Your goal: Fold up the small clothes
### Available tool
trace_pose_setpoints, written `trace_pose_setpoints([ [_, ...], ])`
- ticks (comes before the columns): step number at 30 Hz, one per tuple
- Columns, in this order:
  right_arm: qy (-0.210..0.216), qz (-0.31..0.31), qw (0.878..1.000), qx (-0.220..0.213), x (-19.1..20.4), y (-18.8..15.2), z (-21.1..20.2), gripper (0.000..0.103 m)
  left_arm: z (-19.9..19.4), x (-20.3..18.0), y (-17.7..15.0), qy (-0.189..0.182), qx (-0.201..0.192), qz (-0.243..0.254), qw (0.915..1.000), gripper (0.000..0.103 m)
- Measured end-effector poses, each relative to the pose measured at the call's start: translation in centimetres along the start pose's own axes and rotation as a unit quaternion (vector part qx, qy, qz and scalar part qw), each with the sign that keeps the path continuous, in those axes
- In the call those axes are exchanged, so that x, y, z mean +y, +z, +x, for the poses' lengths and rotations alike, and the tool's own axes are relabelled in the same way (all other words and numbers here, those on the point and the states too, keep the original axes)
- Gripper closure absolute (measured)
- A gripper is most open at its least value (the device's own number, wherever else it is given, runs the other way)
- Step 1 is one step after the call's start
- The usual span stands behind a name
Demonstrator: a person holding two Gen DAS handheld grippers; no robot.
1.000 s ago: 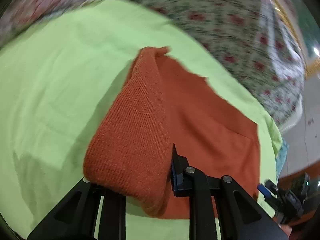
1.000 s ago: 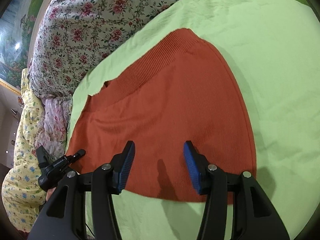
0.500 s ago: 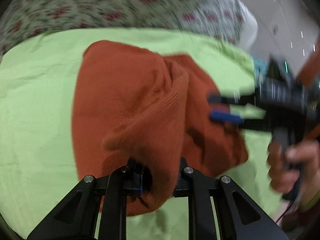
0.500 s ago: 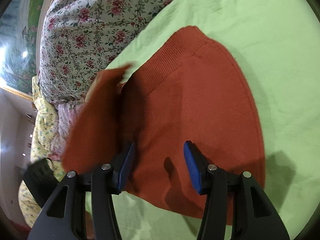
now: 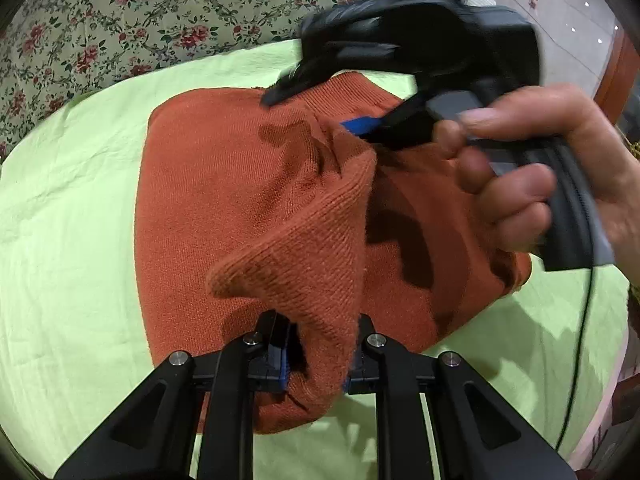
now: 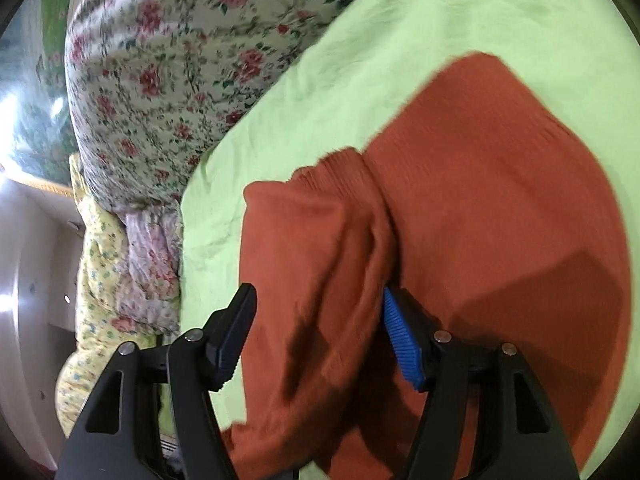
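Left wrist view: the left gripper (image 5: pixel 316 354) was clamped on a raised fold of the orange knit garment (image 5: pixel 248 200), which lay on the green sheet (image 5: pixel 68 208).

Right wrist view: the right gripper (image 6: pixel 316 332) was opening, jaws astride the garment's folded flap, pads clear of it.

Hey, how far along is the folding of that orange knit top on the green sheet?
Partly done. One side of the rust-orange knit garment is already brought over the rest, which lies flat on the lime-green sheet. In hand: the left gripper is pinching the raised flap, and the right gripper is opening around the folded edge. Left: laying the flap flat, releasing it, and any further folds.
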State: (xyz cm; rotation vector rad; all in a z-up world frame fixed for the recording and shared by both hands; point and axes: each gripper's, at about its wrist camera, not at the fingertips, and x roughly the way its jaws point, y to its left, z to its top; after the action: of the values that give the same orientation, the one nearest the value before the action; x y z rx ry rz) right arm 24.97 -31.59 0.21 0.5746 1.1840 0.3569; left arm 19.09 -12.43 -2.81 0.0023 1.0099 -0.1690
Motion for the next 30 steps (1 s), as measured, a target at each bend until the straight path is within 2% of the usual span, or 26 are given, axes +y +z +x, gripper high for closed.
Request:
trace_pose_setpoints([
  [1, -0.014, -0.011, 1.0, 0.014, 0.4, 0.5, 1.0, 0.051, -0.1, 0.1, 0.2, 0.0, 0.001, -0.003, 1.0, 0.087],
  [2, -0.027, -0.021, 0.999, 0.025, 0.7, 0.7, 1.6, 0.08, -0.4, 0.1, 0.6, -0.003, 0.003, -0.005, 1.0, 0.087],
  [3, -0.042, -0.032, 0.998, 0.035, 1.1, 0.9, 2.1, 0.085, -1.0, -0.1, 0.7, -0.006, 0.001, -0.007, 1.0, 0.087],
  [5, -0.048, -0.049, 0.997, 0.038, 1.8, 1.3, 1.9, 0.087, -2.1, -0.3, 1.7, -0.02, -0.012, -0.012, 0.9996, 0.087],
  [8, -0.024, -0.074, 0.997, 0.013, 2.9, 2.0, -1.0, 0.087, -3.5, -1.3, 3.5, -0.058, -0.031, -0.013, 0.9978, 0.087],
  [10, -0.016, -0.094, 0.995, -0.004, 3.5, 2.6, -3.6, 0.087, -3.4, -2.8, 4.6, -0.083, -0.036, -0.007, 0.9959, 0.087],
  [12, -0.018, -0.106, 0.994, -0.013, 3.4, 3.2, -5.4, 0.087, -2.5, -4.3, 5.2, -0.093, -0.034, 0.002, 0.9951, 0.087],
  [16, -0.042, -0.097, 0.994, -0.018, 0.3, 3.9, -7.4, 0.087, 0.3, -7.3, 5.1, -0.097, -0.013, 0.02, 0.995, 0.087],
  [20, -0.062, -0.063, 0.996, -0.01, -3.7, 3.5, -7.1, 0.087, 2.8, -8.3, 4.3, -0.09, 0.012, 0.03, 0.9955, 0.086],
  [23, -0.059, -0.033, 0.998, -0.009, -5.8, 3.1, -6.7, 0.084, 3.2, -8.4, 4.1, -0.095, 0.018, 0.04, 0.9945, 0.079],
  [25, -0.058, -0.013, 0.998, -0.017, -6.6, 2.9, -6.9, 0.081, 2.7, -8.2, 3.8, -0.109, 0.022, 0.046, 0.9928, 0.063],
  [27, -0.061, -0.006, 0.998, -0.025, -6.8, 2.7, -7.5, 0.078, 1.9, -7.7, 3.1, -0.119, 0.028, 0.046, 0.9914, 0.061],
  [30, -0.086, -0.018, 0.995, -0.04, -5.9, 1.9, -8.9, 0.075, 0.1, -5.8, 1.2, -0.114, 0.03, 0.052, 0.9917, 0.061],
])
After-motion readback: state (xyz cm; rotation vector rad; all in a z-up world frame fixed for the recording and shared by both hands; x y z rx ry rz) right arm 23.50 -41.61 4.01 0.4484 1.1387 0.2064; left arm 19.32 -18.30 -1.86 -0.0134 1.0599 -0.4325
